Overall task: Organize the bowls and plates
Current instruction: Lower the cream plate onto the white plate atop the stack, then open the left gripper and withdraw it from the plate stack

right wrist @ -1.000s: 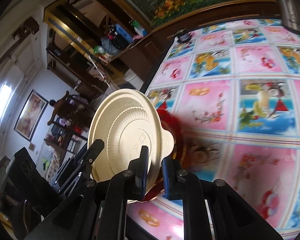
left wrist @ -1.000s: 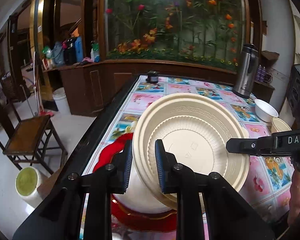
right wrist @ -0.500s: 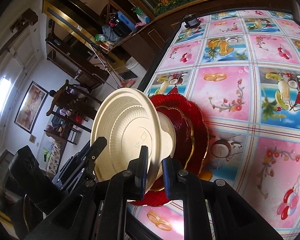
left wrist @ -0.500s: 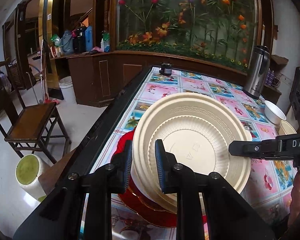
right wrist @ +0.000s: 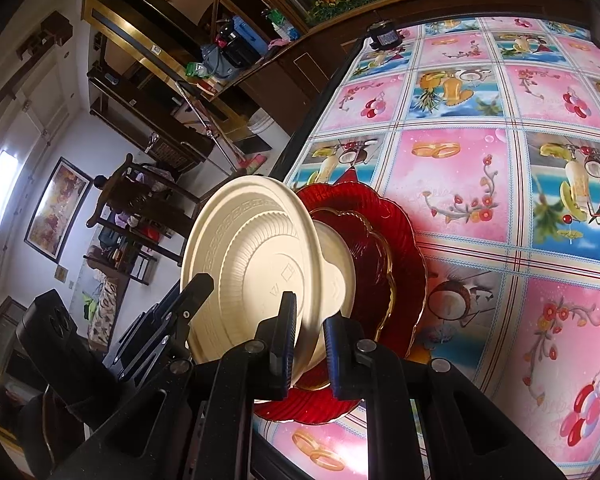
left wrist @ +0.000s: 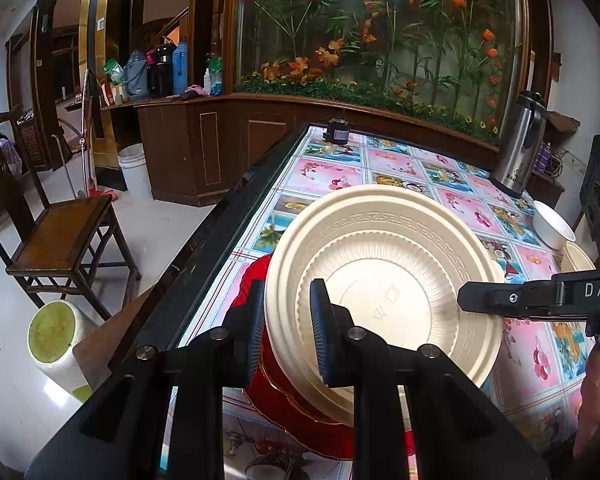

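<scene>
Chair (left wrist: 60, 236) stands on the floor at far left, off the table edge, and plays no part. Left gripper (left wrist: 286, 328) is clamped on the near-left rim of the cream plate (left wrist: 384, 284), one pad under the rim and one on the upper face. Plate is upside down, its ribbed underside and base stamp facing up, and it sits over a cream bowl (right wrist: 336, 264) visible beneath it in the right wrist view. Both hang tilted above the red plates (right wrist: 384, 240), a smaller gold-edged one nested in a larger one, lying on the patterned tablecloth (right wrist: 460, 168) near the table's near-left corner. Whether the bowl already touches the red stack cannot be told. Right gripper (right wrist: 310, 344) is clamped on the opposite rim, so the cream pair is carried by both hands. Further right, a white bowl (left wrist: 554, 230) and another cream dish (left wrist: 578, 258) beside it sit near the far-right edge, well apart from the stack, with a steel flask (left wrist: 518, 146) beyond. Judgement: task is partway; red plates are stacked, cream pair is about to be set down, and the two right-hand pieces remain to be gathered.
</scene>
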Motion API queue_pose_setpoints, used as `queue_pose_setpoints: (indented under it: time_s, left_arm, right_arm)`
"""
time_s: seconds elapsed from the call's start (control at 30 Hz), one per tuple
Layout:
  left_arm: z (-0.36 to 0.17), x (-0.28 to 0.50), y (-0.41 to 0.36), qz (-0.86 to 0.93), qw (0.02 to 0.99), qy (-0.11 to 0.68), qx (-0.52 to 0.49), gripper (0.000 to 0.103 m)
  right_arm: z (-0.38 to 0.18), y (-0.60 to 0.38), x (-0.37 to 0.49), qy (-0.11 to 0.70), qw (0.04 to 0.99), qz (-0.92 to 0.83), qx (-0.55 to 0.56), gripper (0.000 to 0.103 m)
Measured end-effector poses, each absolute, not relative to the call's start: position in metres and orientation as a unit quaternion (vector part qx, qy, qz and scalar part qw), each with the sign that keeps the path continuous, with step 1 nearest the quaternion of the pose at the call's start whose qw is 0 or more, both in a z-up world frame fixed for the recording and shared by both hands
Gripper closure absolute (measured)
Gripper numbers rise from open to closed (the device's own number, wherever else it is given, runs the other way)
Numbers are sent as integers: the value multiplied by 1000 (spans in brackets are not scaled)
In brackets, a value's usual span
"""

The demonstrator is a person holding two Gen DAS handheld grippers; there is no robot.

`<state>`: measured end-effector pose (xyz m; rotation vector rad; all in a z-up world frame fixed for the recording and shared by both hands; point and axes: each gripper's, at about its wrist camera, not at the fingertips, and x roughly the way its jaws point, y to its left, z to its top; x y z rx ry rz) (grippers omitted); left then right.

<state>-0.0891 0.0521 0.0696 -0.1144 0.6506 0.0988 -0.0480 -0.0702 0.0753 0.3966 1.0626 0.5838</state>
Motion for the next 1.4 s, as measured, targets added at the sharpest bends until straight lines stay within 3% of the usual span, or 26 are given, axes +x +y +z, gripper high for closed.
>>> queue_pose_setpoints:
  time_s: [1.4]
  left_arm:
    - [84, -93, 56, 56, 948, 305, -70, 83]
  right_arm:
    - [87, -92, -52, 473, 816, 270, 192, 83]
